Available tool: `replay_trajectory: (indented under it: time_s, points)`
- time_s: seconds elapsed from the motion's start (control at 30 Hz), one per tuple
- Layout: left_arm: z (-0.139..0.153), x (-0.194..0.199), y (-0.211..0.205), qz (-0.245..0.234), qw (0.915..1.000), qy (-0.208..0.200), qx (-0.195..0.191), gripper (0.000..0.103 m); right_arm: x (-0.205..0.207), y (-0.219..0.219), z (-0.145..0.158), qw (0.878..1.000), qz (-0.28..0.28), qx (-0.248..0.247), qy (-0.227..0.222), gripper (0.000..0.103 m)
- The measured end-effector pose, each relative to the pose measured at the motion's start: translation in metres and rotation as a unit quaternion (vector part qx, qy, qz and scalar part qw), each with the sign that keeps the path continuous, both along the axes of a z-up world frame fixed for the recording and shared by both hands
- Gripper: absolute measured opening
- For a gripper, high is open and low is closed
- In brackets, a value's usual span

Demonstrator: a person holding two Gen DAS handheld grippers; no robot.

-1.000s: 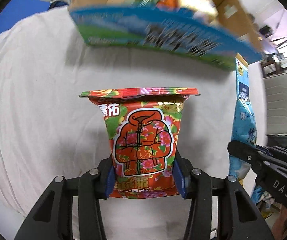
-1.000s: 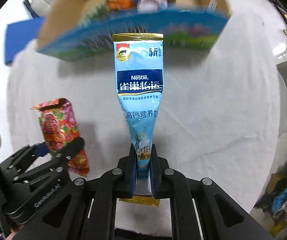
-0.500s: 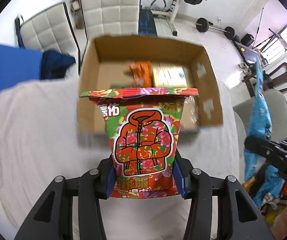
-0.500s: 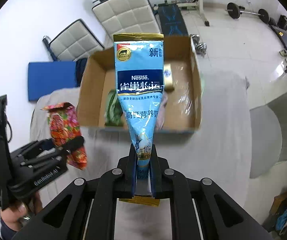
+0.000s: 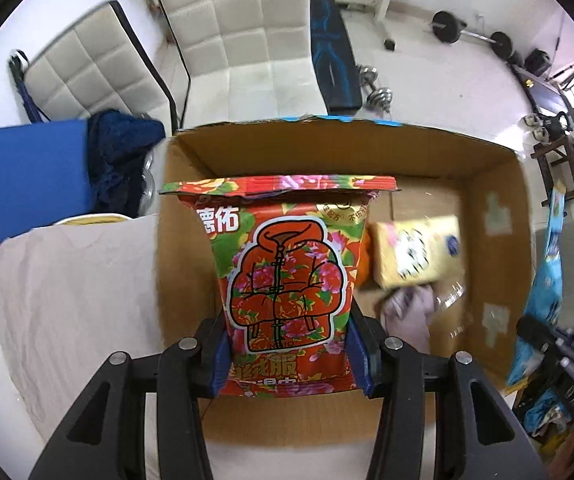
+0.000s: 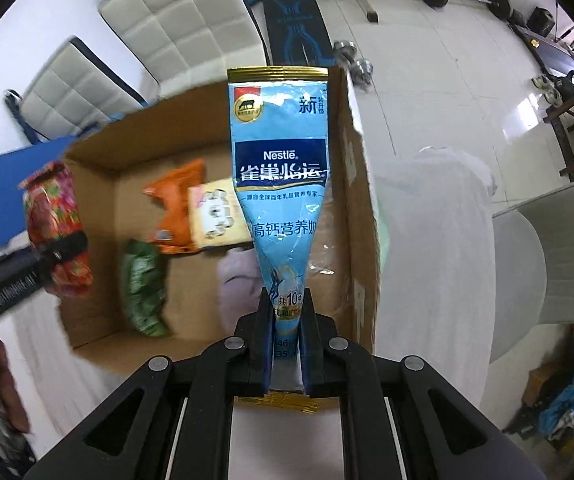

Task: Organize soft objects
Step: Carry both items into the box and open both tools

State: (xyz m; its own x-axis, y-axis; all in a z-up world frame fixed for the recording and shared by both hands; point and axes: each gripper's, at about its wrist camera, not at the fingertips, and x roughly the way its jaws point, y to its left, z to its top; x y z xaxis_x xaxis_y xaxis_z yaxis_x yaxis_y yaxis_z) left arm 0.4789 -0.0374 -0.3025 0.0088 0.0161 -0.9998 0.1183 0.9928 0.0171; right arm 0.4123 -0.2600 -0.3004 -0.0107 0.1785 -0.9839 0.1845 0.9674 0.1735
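Your left gripper [image 5: 289, 354] clamps the red floral snack bag [image 5: 287, 280] above the open cardboard box [image 5: 495, 216], and your right gripper [image 6: 285, 338] pinches the blue Nestle milk-powder pouch [image 6: 281, 184] over that box [image 6: 361, 216]

Left gripper [image 5: 289, 354] — matte black plastic linkage arms with triangular cut-outs, round silver screws at the pivots, blue pads [image 5: 219, 356] lining the inner faces of both fingers. From the right wrist view its side shows as a black bar with white lettering, too blurred to read

Right gripper [image 6: 285, 334] — same black frame, four silver pivot screws, triangular openings, narrow dark-blue fingers [image 6: 263, 340]

Left hand [image 6: 5, 396] — bare skin, reddish-brown in the blur, at the frame's lower-left edge
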Motion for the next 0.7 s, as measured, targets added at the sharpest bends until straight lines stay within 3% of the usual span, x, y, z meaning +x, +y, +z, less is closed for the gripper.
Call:
replay_trajectory:
  time_s: [0.23, 0.4, 0.57, 0.7]
  points:
    - [-0.057, 0.032, 0.006, -0.002, 0.9986, 0.045, 0.029, 0.045, 0.022, 0.003, -0.054, 0.999, 0.007, -0.022, 0.028, 0.011]
    - [-0.078, 0.045, 0.014, 0.008, 0.9973, 0.066, 0.03, 0.046, 0.025, 0.004, -0.067, 0.999, 0.011, -0.032, 0.034, 0.012]
    - [-0.083, 0.051, 0.019, 0.026, 0.9959, 0.073, 0.046, 0.049, 0.029, 0.004, -0.076, 0.998, 0.009, -0.024, 0.055, 0.014]
    - [-0.074, 0.052, 0.024, 0.044, 0.9964, 0.066, 0.031, 0.049, 0.028, 0.004, -0.075, 0.998, 0.011, -0.038, 0.051, 0.018]
